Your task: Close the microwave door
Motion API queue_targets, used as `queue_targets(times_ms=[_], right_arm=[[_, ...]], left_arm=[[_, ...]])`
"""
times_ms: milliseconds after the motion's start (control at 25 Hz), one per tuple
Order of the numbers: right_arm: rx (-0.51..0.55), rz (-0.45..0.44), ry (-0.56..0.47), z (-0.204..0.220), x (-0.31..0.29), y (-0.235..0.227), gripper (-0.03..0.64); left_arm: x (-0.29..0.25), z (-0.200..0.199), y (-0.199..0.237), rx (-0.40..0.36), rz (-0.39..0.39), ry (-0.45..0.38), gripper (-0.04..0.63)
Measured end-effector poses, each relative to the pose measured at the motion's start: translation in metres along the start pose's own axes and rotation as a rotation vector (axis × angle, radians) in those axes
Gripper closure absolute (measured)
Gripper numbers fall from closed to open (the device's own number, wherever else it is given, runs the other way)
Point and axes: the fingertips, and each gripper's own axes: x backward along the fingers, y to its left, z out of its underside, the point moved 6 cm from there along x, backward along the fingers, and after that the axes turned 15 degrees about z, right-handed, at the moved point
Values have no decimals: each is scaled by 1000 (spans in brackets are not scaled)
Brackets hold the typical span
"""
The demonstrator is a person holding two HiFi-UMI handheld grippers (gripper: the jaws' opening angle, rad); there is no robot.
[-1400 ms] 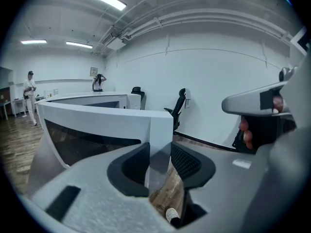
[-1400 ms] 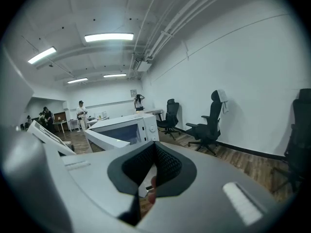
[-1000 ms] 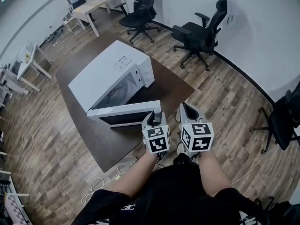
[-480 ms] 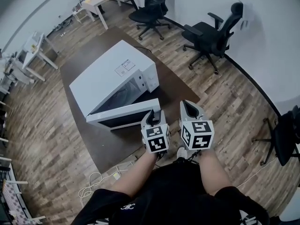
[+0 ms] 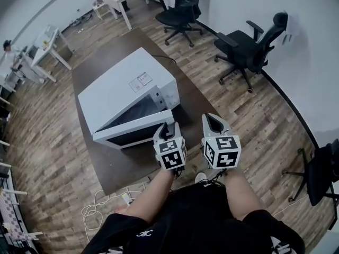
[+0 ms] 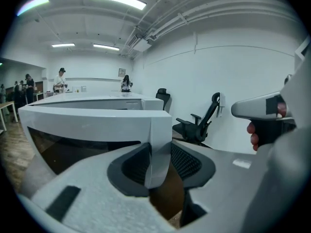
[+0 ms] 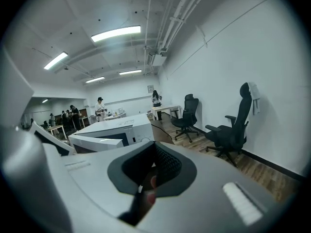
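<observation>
A white microwave sits on a dark brown table, its door standing ajar at a narrow angle to the body. My left gripper is at the door's free end, shut on that edge. In the left gripper view the door's end sits between the pads of the left gripper. My right gripper hangs just right of the left one, off the table's corner, shut and holding nothing. In the right gripper view the microwave lies ahead to the left of the right gripper.
Two black office chairs stand on the wood floor beyond the table. White desks are at the far left. Cables lie on the floor by the table's near corner. A white wall runs along the right.
The door has swung closer to the microwave's body, and my left gripper has travelled with its edge. The right gripper has moved along beside it.
</observation>
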Motion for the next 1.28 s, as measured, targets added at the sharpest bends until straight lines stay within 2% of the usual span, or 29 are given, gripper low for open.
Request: queue_targets(times_ms=[600,1280], right_arm=[[64,-131,-8,-15,-41,-5,607],[76,-150,12,-10,-54,-29,607]], left_arm=[[-39,-21,21,49,-108,-41,443],[-71,-44,47,79,-215,-86,443]])
